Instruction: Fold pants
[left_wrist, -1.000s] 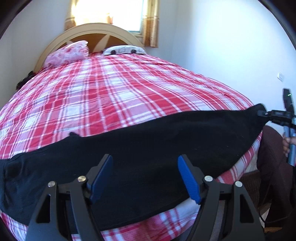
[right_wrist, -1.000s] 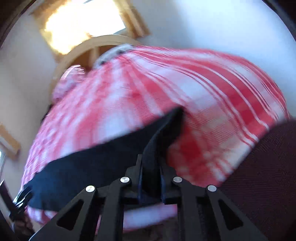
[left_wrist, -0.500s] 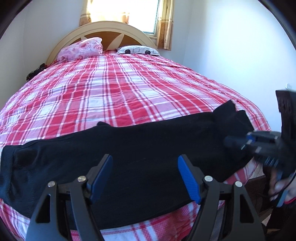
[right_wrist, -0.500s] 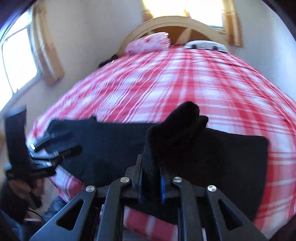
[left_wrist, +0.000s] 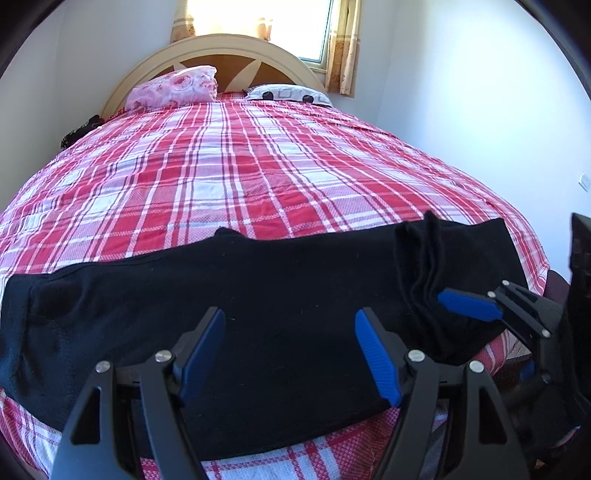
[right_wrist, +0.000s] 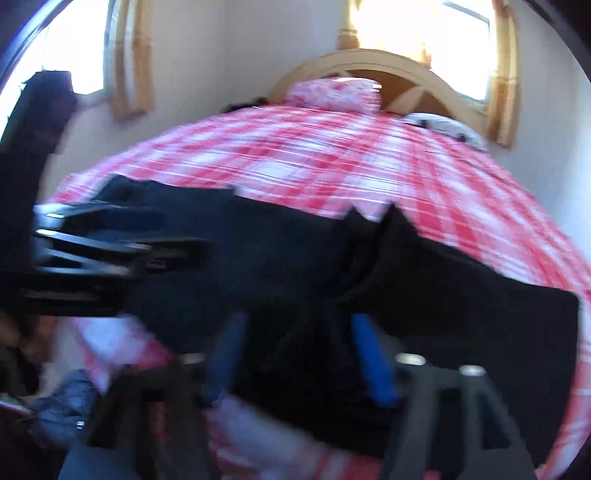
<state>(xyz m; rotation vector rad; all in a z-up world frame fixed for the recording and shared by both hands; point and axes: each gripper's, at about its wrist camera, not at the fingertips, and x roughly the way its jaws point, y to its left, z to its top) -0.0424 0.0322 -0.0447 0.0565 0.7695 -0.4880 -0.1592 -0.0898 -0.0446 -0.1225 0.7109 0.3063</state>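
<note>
Nearest the left wrist camera, the left gripper (left_wrist: 290, 350) hangs over the middle of the black pants (left_wrist: 229, 306) with its blue pads spread wide and nothing between them; it reads as waiting while the other hand works. The pants lie in a long band across the near edge of the bed (left_wrist: 236, 177), probably kept close so both hands can reach every part.

Just to the side, the right gripper (left_wrist: 458, 317) sits low at the end of the pants where a cuff has been doubled back over the leg. Its jaws have just been opening — in the blurred right wrist view the blue pads (right_wrist: 373, 362) stand apart with cloth lying loosely between them, not pinched. The folded-over flap looks like the first fold laid down and let go, so the task seems early, with more folds left.

Farther off, the red-and-white plaid sheet is bare up to two pillows — one pink floral pillow (left_wrist: 173, 86) and one white patterned pillow (left_wrist: 288, 92) — against a curved wooden headboard (left_wrist: 221, 48). Behind that, one bright window (left_wrist: 255, 22) with a yellowish curtain (left_wrist: 341, 48); the right wrist view shows a second window (right_wrist: 48, 70) on the side wall.
</note>
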